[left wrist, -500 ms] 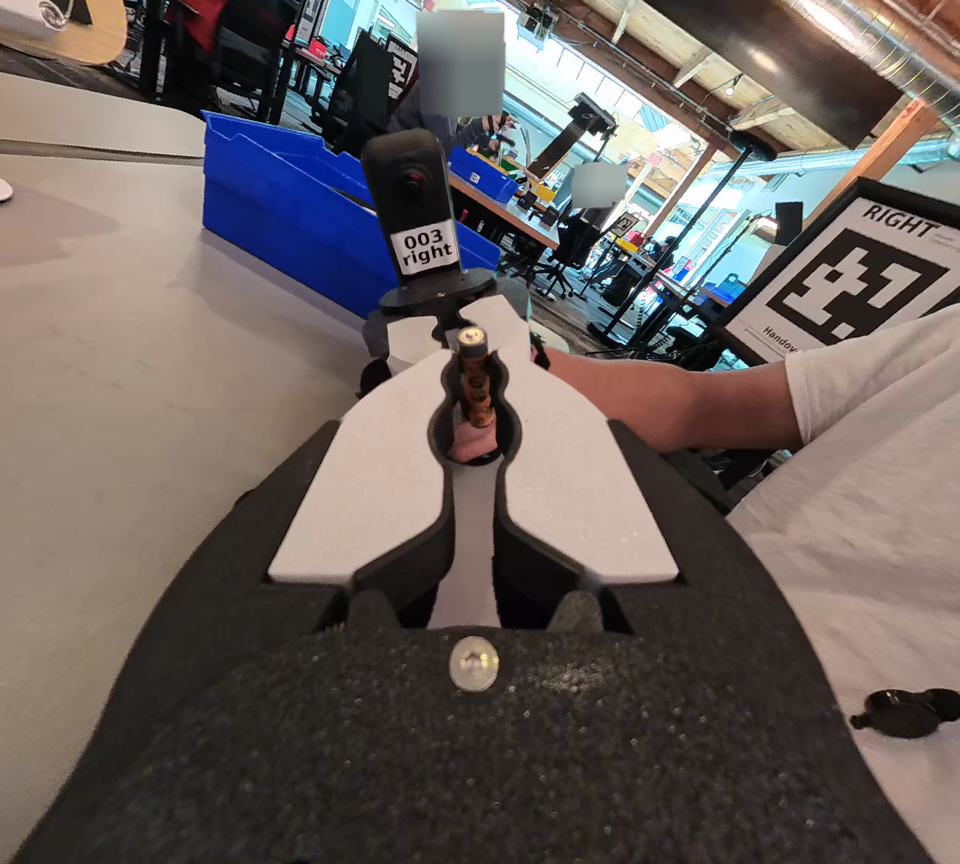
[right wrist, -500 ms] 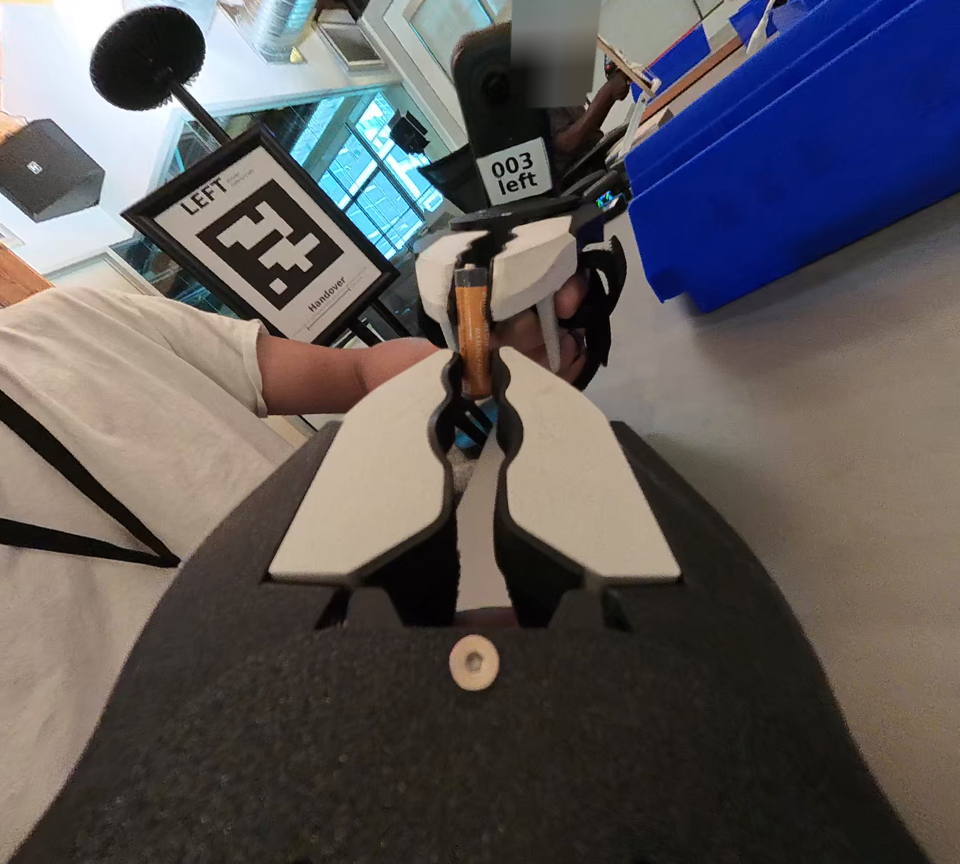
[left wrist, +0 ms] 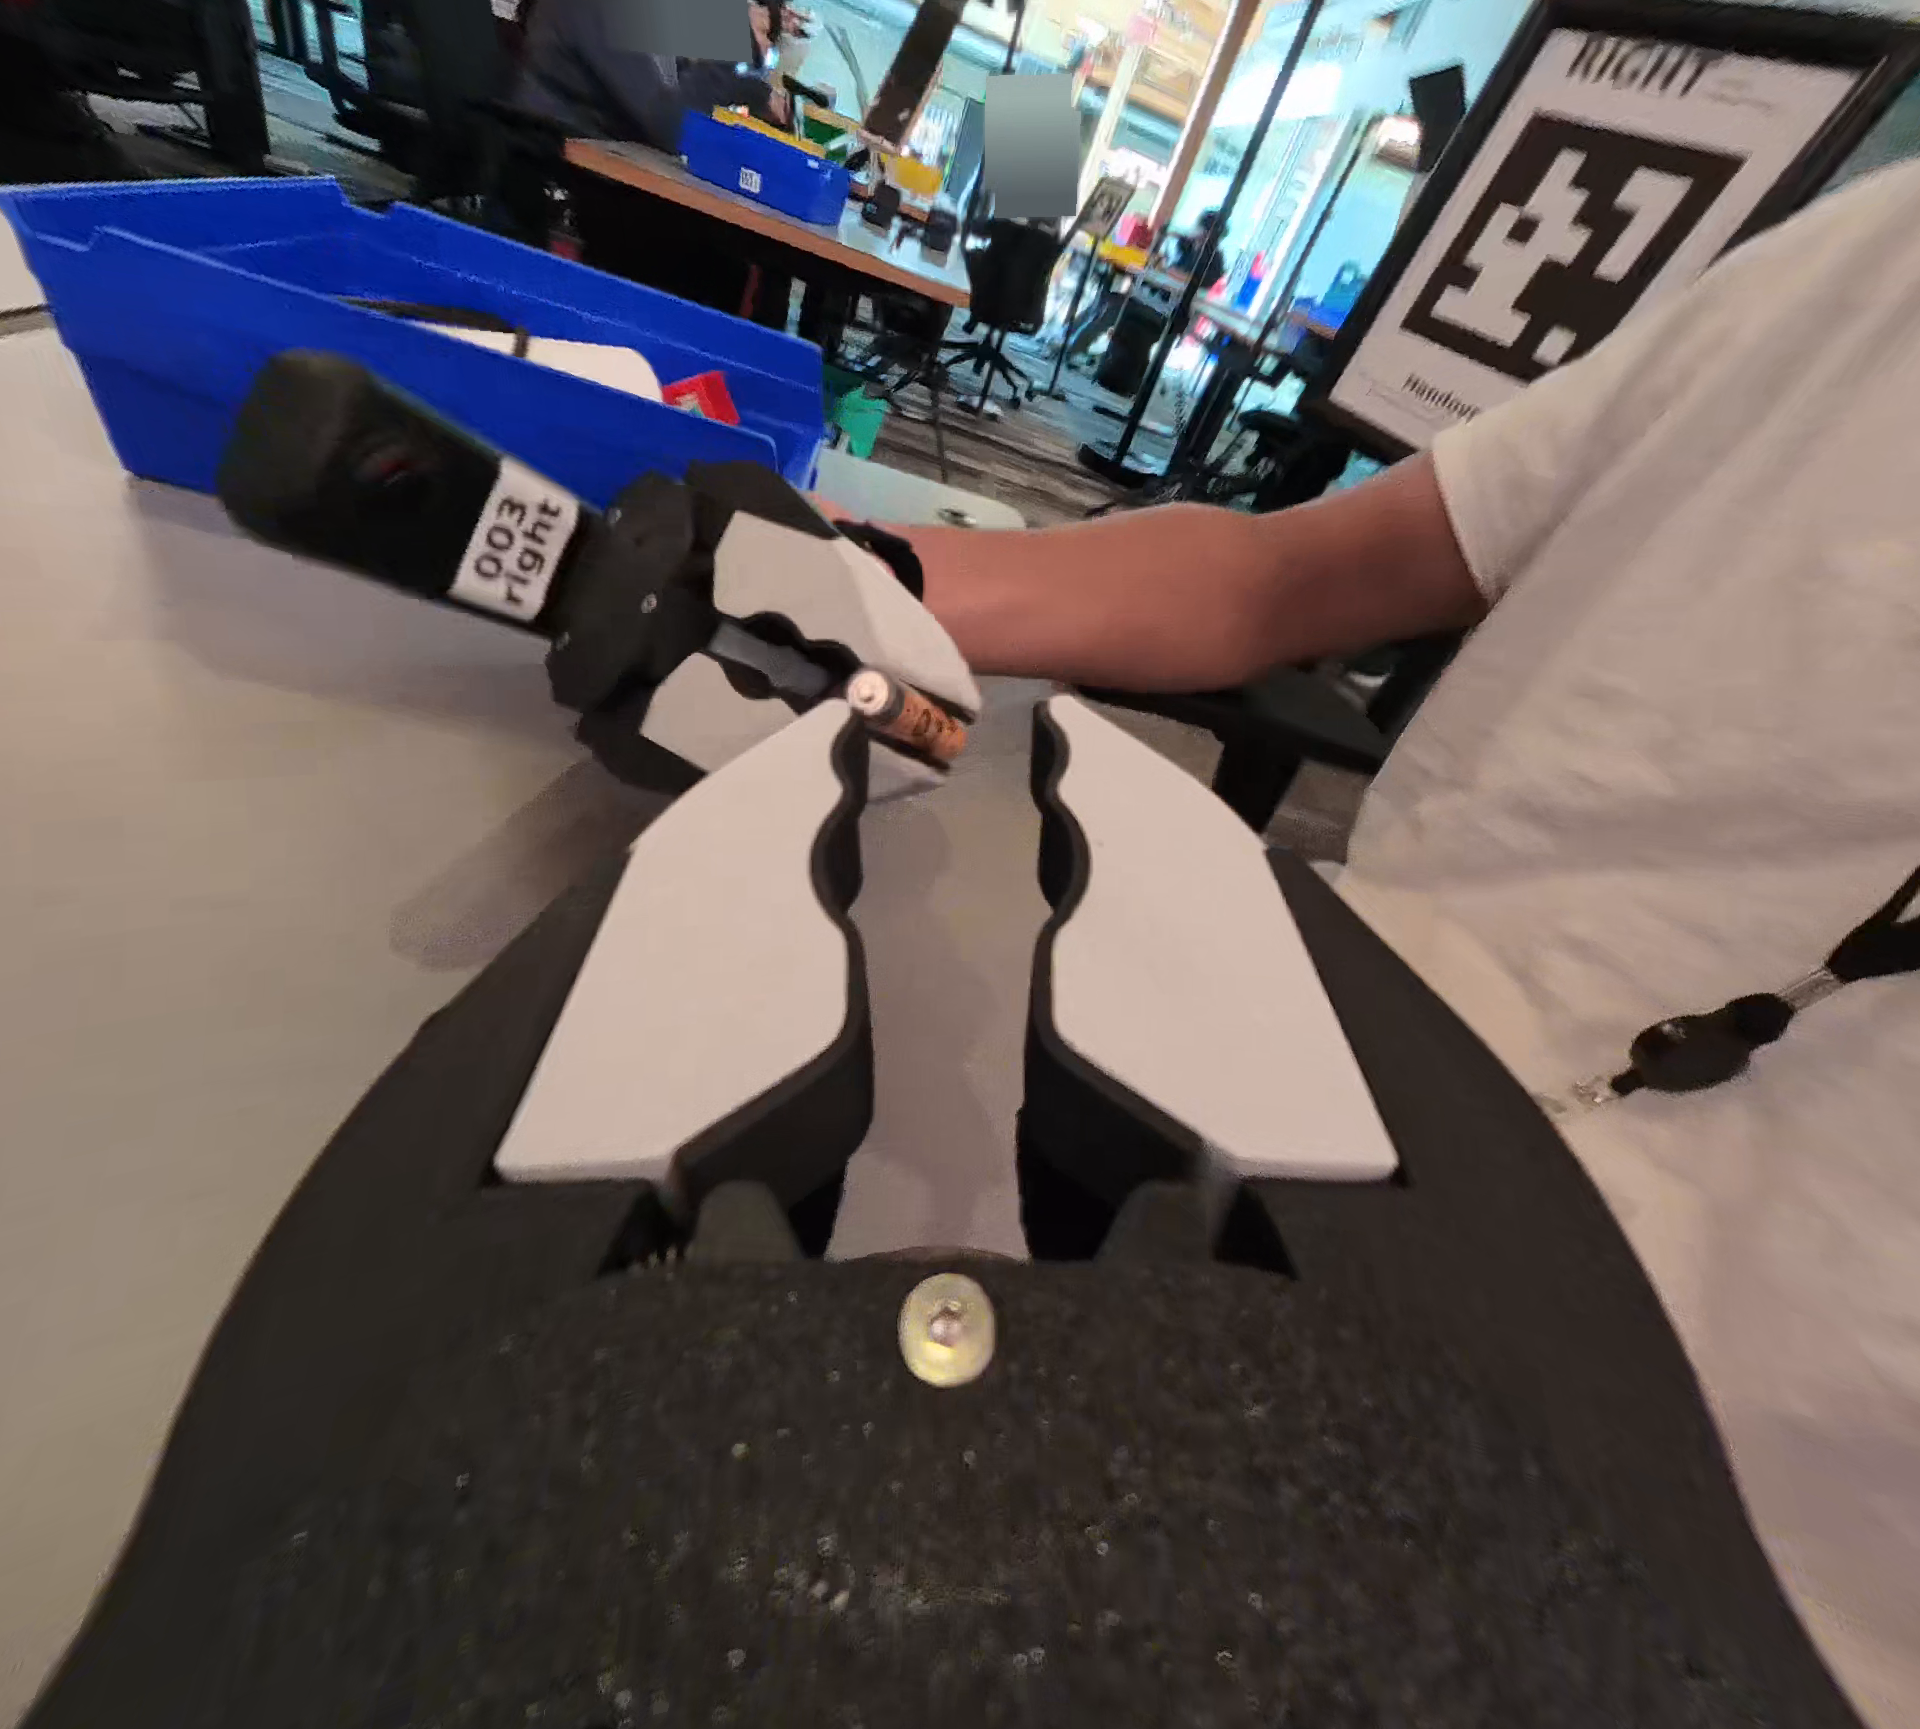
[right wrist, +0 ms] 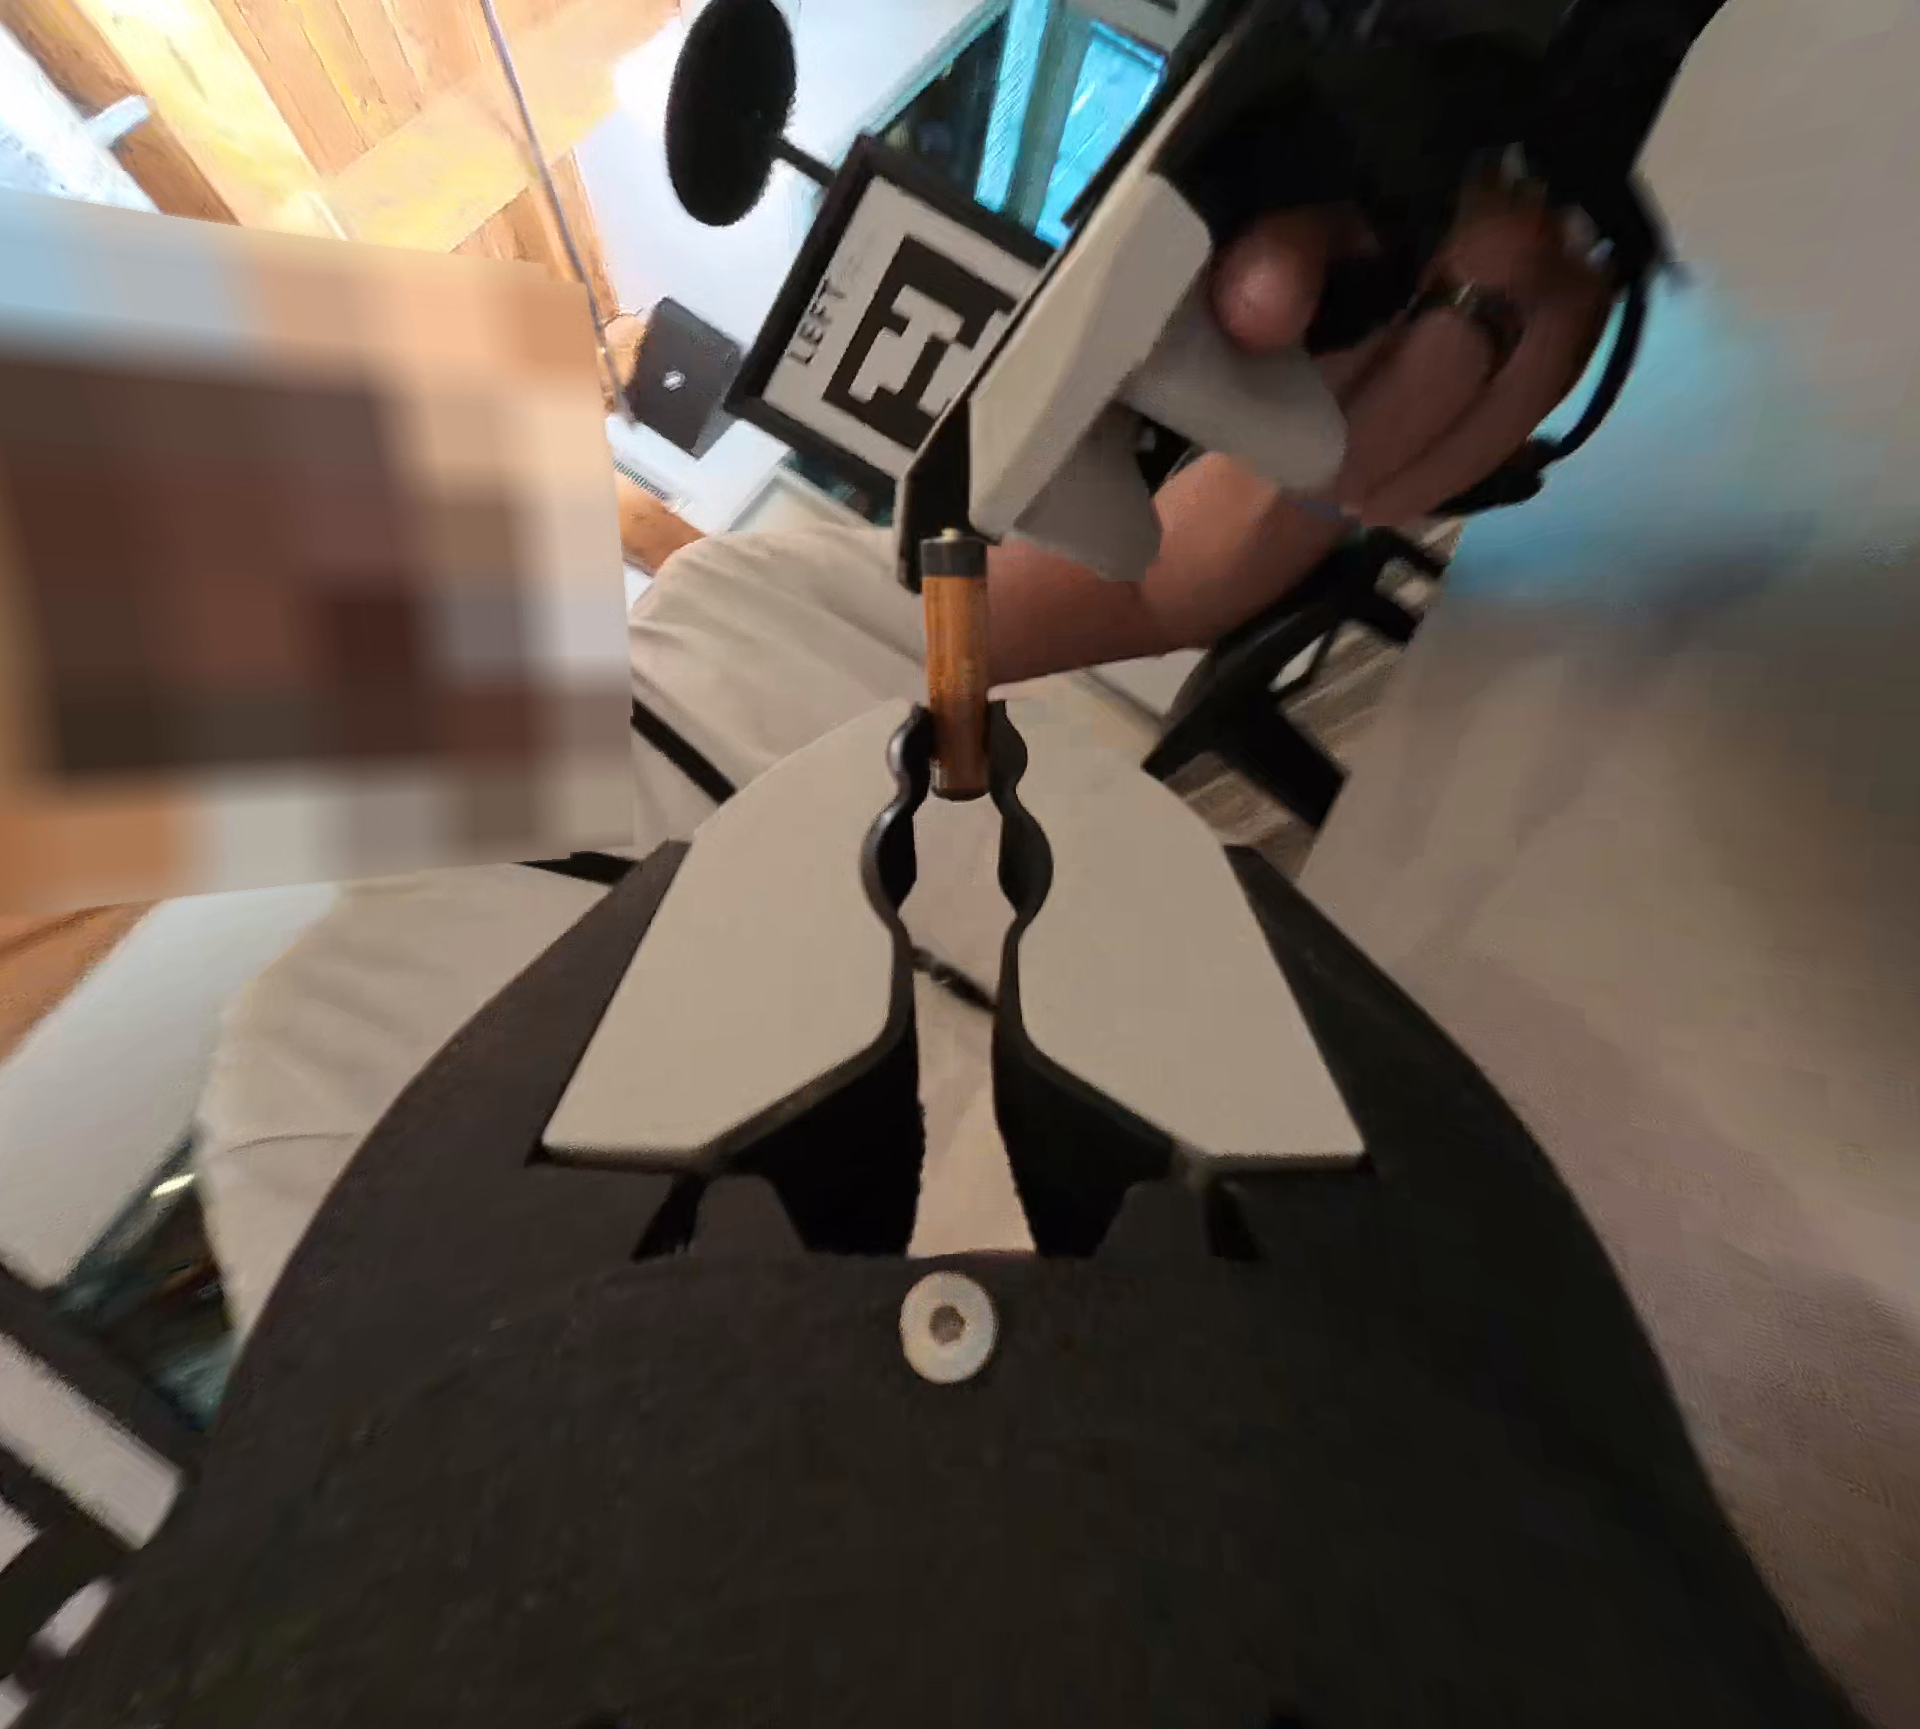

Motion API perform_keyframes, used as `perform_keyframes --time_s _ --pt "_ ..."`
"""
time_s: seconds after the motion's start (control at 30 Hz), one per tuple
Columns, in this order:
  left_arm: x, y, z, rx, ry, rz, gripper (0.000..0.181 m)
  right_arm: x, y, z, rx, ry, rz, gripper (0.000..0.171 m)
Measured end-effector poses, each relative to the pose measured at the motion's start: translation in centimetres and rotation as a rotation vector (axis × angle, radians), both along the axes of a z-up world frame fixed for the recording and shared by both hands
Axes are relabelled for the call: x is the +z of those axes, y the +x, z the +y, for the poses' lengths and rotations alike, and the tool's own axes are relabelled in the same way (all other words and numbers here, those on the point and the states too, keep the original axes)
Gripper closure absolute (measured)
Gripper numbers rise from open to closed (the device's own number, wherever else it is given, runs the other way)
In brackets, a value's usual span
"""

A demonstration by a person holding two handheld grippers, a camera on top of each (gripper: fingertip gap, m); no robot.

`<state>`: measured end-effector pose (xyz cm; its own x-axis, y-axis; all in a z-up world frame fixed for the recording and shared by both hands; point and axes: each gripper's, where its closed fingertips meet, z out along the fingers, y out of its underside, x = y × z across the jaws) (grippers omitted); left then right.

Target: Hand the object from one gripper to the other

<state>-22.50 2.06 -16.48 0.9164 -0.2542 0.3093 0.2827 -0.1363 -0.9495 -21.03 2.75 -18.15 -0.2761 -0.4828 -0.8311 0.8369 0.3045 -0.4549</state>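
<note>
- Left wrist view: the left gripper (left wrist: 940, 723) fills the lower frame, its two white fingers (left wrist: 717, 952) spread well apart with nothing between them.
- Just beyond its fingertips lies the battery (left wrist: 909, 723), a small orange cylinder with a metal cap, tilted and near the left-hand fingertip but not held by it.
- The right gripper (left wrist: 904, 708) reaches in from the left of the battery, lying on its side, with the battery projecting from its tip. The grip itself is partly hidden in this view.
- Behind the battery a grey table (left wrist: 208, 744) carries a blue bin (left wrist: 312, 349); a framed marker board (left wrist: 1590, 225) stands to the right of it.
- Right wrist view: the right gripper (right wrist: 958, 749) has its fingers drawn in and clamped on the lower end of the battery (right wrist: 956, 640), which stands roughly in line with the fingers.
- The left gripper (right wrist: 951, 526) hangs above the battery, seen edge-on, with its dark tip just at the battery's cap. Contact cannot be told, nor its spread from this angle.
- Step in hand (judged): the transfer is made, as the right gripper alone bears the battery while the left has let go.
- Next move (judged): the left gripper needs to back straight away from the cap without brushing it. The right must keep a firm clamp, since it holds only the battery's end.
</note>
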Motion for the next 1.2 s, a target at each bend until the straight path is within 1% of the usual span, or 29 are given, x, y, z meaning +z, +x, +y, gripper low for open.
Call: perform_keyframes --time_s 0.03,0.1,0.3,0.5,0.57,0.6,0.7,0.77,0.83,0.87,0.93,1.0,1.07,1.1,1.13,1.17,1.2 --pt "0.0 0.3 0.1 0.000 -0.001 0.034 0.152 0.2 0.6 0.0 0.050 -0.015 -0.026 0.161" --pt "0.0 1.0 0.3 -0.018 -0.007 0.072 0.152 0.3 1.6 -0.1 0.111 -0.020 -0.019 0.161" --pt "-0.9 2.4 0.6 -0.079 -0.065 0.109 0.152 0.1 3.8 0.0 0.215 0.010 0.036 0.161" --pt "-1.9 4.0 0.8 -0.183 -0.120 0.070 0.153 -0.6 4.6 -0.3 0.253 0.052 0.046 0.161" --pt "-2.1 4.2 1.0 -0.189 -0.125 0.076 0.156 -1.0 4.6 -0.5 0.252 0.074 0.041 0.161" --pt "-2.2 4.4 0.9 -0.199 -0.125 0.084 0.168 -1.1 4.5 -0.6 0.251 0.078 0.039 0.161" --pt "-2.2 4.1 0.8 -0.186 -0.146 0.100 0.171 -1.3 3.8 -0.6 0.214 0.083 0.034 0.161" --pt "-1.9 2.8 0.9 -0.112 -0.136 0.109 0.171 -1.0 2.3 -0.6 0.120 0.062 0.058 0.161" --pt "-1.4 0.9 0.8 -0.021 -0.124 0.087 0.171 -0.6 -0.2 -0.6 -0.042 0.043 0.118 0.158" --pt "-1.2 -0.5 0.6 0.040 -0.119 0.052 0.171 -0.7 -1.7 -0.6 -0.153 0.055 0.158 0.152" --pt "-0.6 -3.4 0.1 0.173 -0.085 -0.039 0.171 -0.1 -4.6 -0.4 -0.373 0.042 0.243 0.148" --pt "-0.4 -6.6 -0.8 0.337 -0.038 -0.156 0.171 0.2 -8.0 -0.2 -0.664 0.074 0.365 0.132" --pt "-0.6 -8.8 -1.7 0.455 0.004 -0.280 0.171 0.4 -9.4 -0.1 -0.900 0.094 0.568 0.133" --pt "-0.7 -9.2 -1.9 0.478 0.030 -0.340 0.171 0.5 -9.8 -0.1 -1.013 0.107 0.675 0.130" --pt "-0.6 -9.3 -1.9 0.465 0.059 -0.391 0.171 0.6 -10.0 -0.1 -1.110 0.115 0.766 0.130" --pt "-0.5 -9.1 -1.8 0.443 0.088 -0.427 0.171 0.8 -9.8 -0.4 -1.173 0.113 0.819 0.133" --pt "-0.4 -8.9 -1.7 0.424 0.108 -0.449 0.171 1.0 -9.5 -0.7 -1.198 0.098 0.839 0.134"
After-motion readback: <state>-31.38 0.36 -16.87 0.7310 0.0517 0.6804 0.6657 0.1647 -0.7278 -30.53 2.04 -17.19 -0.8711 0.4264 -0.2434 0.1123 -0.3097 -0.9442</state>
